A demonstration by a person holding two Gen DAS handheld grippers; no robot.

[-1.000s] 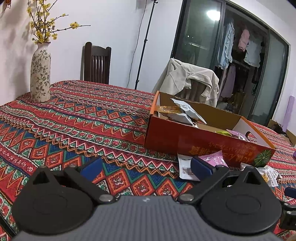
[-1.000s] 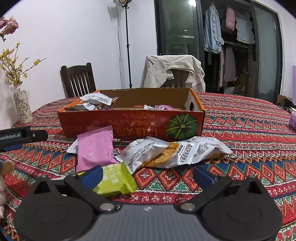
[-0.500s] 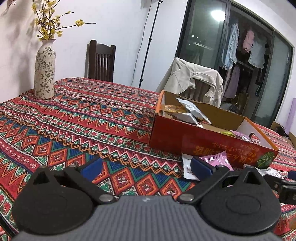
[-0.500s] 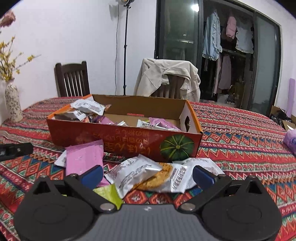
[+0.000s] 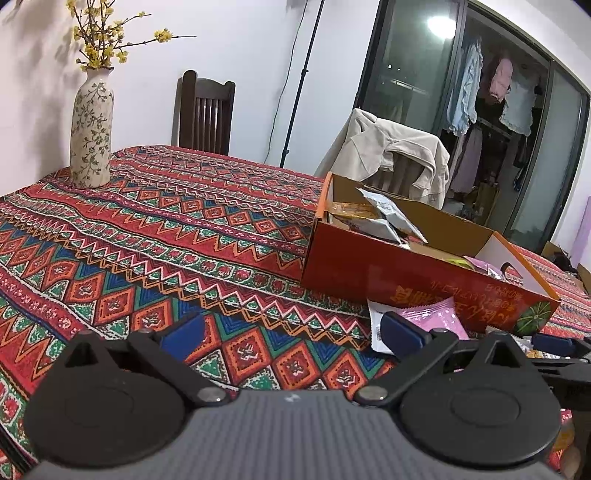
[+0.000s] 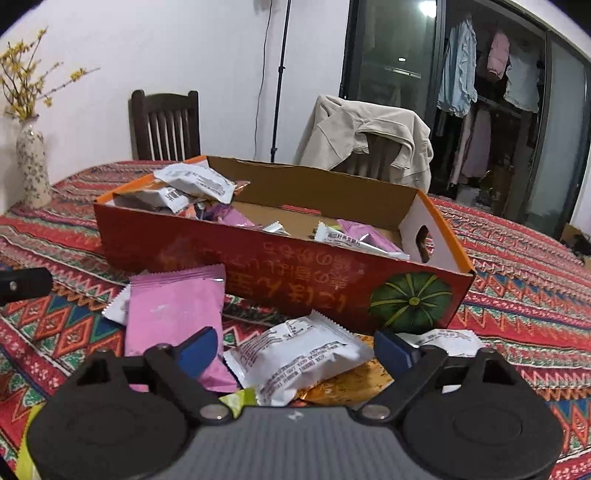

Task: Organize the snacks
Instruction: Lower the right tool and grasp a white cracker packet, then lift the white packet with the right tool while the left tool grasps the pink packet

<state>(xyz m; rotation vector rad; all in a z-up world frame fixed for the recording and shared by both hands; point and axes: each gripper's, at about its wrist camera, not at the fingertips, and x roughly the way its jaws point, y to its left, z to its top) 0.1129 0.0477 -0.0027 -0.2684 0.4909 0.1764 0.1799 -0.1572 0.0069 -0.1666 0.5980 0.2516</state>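
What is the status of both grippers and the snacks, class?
Left gripper open over bare tablecloth. Right gripper open, jaws just closing around white snack packet. Pink packet alongside; box behind, unobstructed.

Evenly lit indoors, fairly bright, with colours strong on the patterned tablecloth (image 5: 155, 236). Glaring ceiling-light reflection (image 5: 441, 24) in dark glass, upper right of both views. Soft branch shadows on wall (image 5: 33, 48), upper left. Heavy fisheye bending toward edges, dark vignetted corners. Mostly sharp; slightly soft in right wrist view.
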